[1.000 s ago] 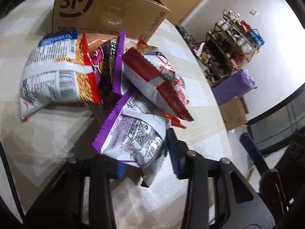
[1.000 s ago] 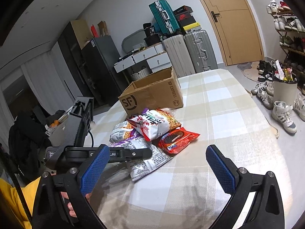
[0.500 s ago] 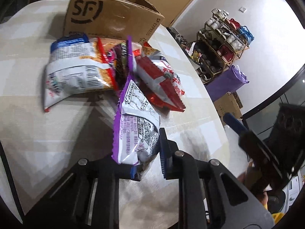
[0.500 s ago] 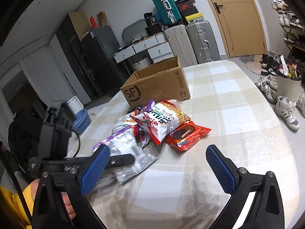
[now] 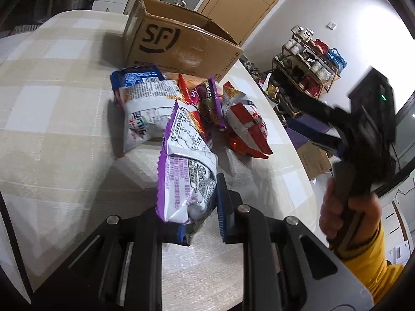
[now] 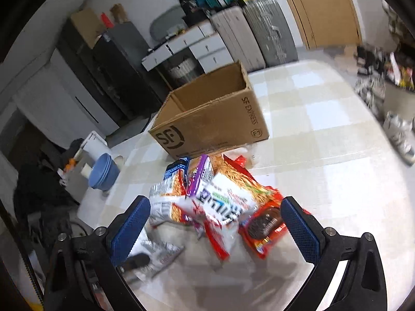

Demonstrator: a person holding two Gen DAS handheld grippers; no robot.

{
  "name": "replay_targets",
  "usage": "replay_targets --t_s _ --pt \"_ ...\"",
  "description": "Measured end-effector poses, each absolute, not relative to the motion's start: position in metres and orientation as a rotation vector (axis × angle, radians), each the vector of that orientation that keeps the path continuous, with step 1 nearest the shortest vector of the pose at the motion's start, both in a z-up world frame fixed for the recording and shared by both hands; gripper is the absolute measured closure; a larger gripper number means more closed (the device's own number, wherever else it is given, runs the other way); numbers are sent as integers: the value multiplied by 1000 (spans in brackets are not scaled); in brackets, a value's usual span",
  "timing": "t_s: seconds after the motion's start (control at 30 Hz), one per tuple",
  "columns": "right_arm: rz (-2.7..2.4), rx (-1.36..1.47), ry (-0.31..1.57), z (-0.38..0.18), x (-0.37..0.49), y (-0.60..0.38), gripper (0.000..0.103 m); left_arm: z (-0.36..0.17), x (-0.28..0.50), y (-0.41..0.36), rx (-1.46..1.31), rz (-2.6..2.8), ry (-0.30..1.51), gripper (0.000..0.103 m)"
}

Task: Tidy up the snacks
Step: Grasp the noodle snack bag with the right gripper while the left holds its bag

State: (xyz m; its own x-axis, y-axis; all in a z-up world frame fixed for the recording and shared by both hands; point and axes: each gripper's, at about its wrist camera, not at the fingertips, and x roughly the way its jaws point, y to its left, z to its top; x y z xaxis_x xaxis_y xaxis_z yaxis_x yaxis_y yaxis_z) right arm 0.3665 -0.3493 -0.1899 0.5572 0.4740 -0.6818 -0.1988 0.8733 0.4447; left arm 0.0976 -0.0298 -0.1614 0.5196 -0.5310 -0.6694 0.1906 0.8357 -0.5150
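My left gripper (image 5: 201, 220) is shut on a purple-edged white snack bag (image 5: 188, 171) and holds it upright just above the checked table (image 5: 52, 140). Behind it lies a pile of snack bags (image 5: 155, 108) in front of an open SF cardboard box (image 5: 179, 49). My right gripper (image 6: 215, 223) is open and empty, hovering over the pile (image 6: 215, 197); a red cookie pack (image 6: 264, 230) lies by its right finger. The box (image 6: 212, 124) stands behind the pile. The held bag (image 6: 155, 256) shows at the lower left, blurred.
The table edge curves away on the right, with a shoe rack (image 5: 308, 59) and cartons on the floor beyond. Suitcases (image 6: 259, 33), drawers and a black cabinet (image 6: 111, 70) stand behind the table. A stack of blue bowls (image 6: 103, 171) sits to the left, off the table.
My left gripper has lifted the purple-edged bag off the pile and pulled it back. My right gripper has moved forward and down over the pile, still open.
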Motion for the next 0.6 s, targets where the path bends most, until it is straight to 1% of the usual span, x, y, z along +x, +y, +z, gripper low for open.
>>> replay_targets --t_s 0.17,0.37,0.43,0.5,0.57,0.6 --pt "370 356 980 -203 395 -343 1 -162 91 -14 -410 -456 912 87" --pt "353 309 1009 -218 407 -332 1 -163 90 -9 -444 -481 901 87" --pt "342 312 1033 -225 409 -331 3 -163 90 -8 -448 -485 898 87" --pt "339 314 1060 -234 411 -329 11 -163 90 -7 -451 -486 897 87" --pt "339 301 1065 -239 409 -326 12 -164 90 -5 -455 -488 900 87" --pt "336 287 1057 -239 408 -325 15 -166 90 -4 -466 -496 903 87"
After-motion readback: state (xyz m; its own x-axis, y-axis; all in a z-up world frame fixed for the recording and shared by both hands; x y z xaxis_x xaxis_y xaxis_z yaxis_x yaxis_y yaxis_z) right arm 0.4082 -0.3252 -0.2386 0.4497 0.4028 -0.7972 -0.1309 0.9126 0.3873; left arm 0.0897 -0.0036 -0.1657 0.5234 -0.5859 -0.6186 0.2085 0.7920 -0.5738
